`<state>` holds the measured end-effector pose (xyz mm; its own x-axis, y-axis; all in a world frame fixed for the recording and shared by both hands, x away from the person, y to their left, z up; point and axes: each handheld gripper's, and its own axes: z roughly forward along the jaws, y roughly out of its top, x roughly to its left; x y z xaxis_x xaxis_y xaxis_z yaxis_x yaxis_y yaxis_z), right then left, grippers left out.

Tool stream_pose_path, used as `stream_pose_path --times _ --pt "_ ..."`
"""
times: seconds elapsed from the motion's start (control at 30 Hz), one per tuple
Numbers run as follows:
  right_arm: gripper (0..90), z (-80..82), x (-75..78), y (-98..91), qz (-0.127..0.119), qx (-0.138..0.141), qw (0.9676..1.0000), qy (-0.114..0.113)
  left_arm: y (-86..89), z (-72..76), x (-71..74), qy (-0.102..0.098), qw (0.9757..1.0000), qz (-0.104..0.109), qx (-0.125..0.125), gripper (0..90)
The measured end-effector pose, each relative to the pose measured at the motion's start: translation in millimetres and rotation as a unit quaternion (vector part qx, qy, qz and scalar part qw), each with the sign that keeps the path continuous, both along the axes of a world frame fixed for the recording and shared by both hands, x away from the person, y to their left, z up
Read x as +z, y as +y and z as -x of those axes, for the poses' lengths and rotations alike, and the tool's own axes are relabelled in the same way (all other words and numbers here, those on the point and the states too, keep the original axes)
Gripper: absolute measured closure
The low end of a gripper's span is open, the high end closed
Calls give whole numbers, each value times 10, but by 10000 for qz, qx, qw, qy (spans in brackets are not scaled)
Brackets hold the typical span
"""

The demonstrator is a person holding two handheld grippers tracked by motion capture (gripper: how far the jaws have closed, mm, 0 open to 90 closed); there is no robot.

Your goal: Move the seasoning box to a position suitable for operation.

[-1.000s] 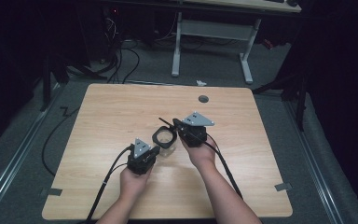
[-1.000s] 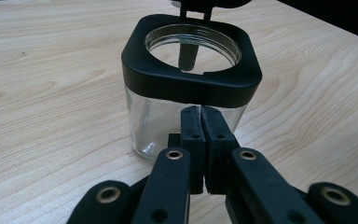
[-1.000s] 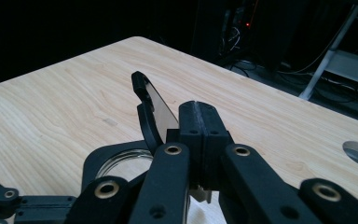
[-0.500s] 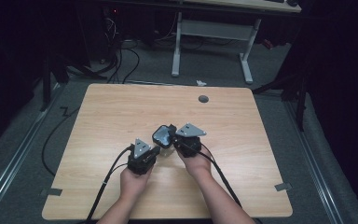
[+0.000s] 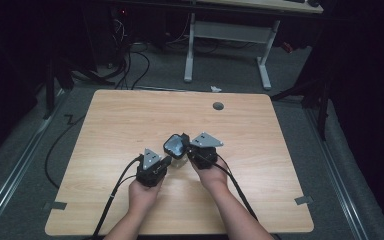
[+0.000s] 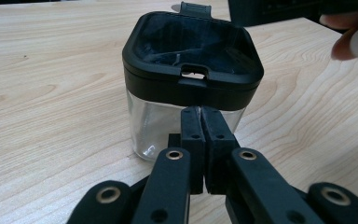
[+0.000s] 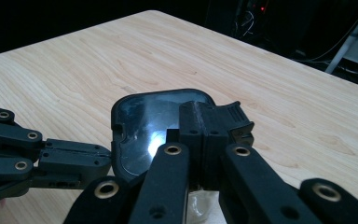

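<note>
Clear square jar with black lid stands upright mid-table.

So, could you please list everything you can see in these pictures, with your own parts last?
container: one, clear body with black rim, near table centre between the tongs
lid: one, black frame with clear window, hinged up over the container
table: one, light wood, round grey grommet near far edge
desk frame: one, white legs, beyond the table
floor cables: several, black, behind the table
left tongs: black, jaws shut, beside the container
right tongs: black, jaws shut at the lid's tab
hands: two, holding the tongs
</note>
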<state>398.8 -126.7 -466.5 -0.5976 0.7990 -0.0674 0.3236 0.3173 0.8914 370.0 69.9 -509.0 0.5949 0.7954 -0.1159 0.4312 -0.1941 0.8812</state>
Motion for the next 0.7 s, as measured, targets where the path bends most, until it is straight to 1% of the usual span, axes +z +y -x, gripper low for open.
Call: stream_pose_path --times 0.03,0.2,0.27,0.37,0.43,0.5,0.53,0.57,0.63,0.67,0.7 --pt "900 1 6 -9 -9 13 10000 -30 1 0 1 -1 10000 5 -2 885" --pt "891 38 36 -71 -22 -28 10000 -33 10 22 5 20 10000 31 -11 874" --pt "879 61 37 -103 -45 -50 10000 -33 12 29 3 18 10000 0 -27 865" --pt "857 79 37 -163 -58 -105 9999 -40 42 68 0 4 9999 -151 -44 847" --pt "838 86 39 -218 -94 -182 9998 -43 59 74 1 -9 9998 -177 -31 829" --pt "811 94 36 -280 -132 -263 9996 -41 135 84 13 -35 9997 -258 0 810" --pt "811 94 36 -280 -132 -263 9996 -41 135 84 13 -35 9997 -258 0 796" --pt "786 107 29 -346 -152 -352 9993 -40 191 80 17 -27 9996 -296 36 777" --pt "769 123 19 -417 -178 -434 9989 -43 255 73 21 -14 9993 -362 74 757" --pt "769 123 19 -417 -178 -434 9989 -43 255 73 21 -14 9993 -362 74 743" --pt "753 150 7 -498 -200 -505 9985 -84 317 74 24 -29 9990 -429 128 724"
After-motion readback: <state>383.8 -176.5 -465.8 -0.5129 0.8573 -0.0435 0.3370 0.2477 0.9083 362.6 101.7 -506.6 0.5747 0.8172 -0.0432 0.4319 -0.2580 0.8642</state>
